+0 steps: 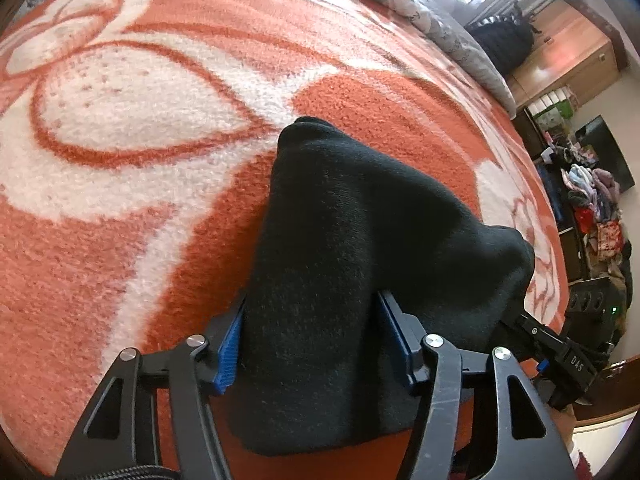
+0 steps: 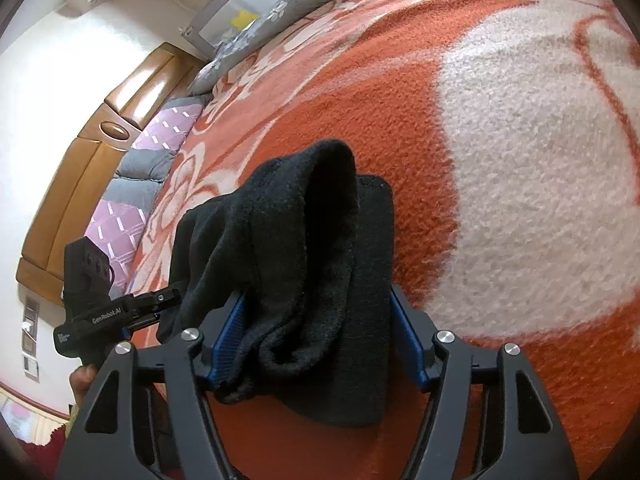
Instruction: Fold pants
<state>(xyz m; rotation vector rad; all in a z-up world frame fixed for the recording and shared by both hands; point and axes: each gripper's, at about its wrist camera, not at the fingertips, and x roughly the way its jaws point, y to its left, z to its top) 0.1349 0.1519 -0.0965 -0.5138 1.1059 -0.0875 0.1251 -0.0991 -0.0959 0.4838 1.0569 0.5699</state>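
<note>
Between the blue pads of my left hand-held gripper (image 1: 314, 344) sat a thick fold of the black pants (image 1: 352, 248), the pads pressing its sides. My right hand-held gripper (image 2: 316, 336) likewise clamped a bunched end of the same pants, which draped over and past its fingers. Both ends hung just above the orange-and-white blanket (image 1: 132, 128) covering the bed. Each view caught the other gripper at the edge of the cloth, with a grey floral quilt (image 2: 276, 4) along the far side.
</note>
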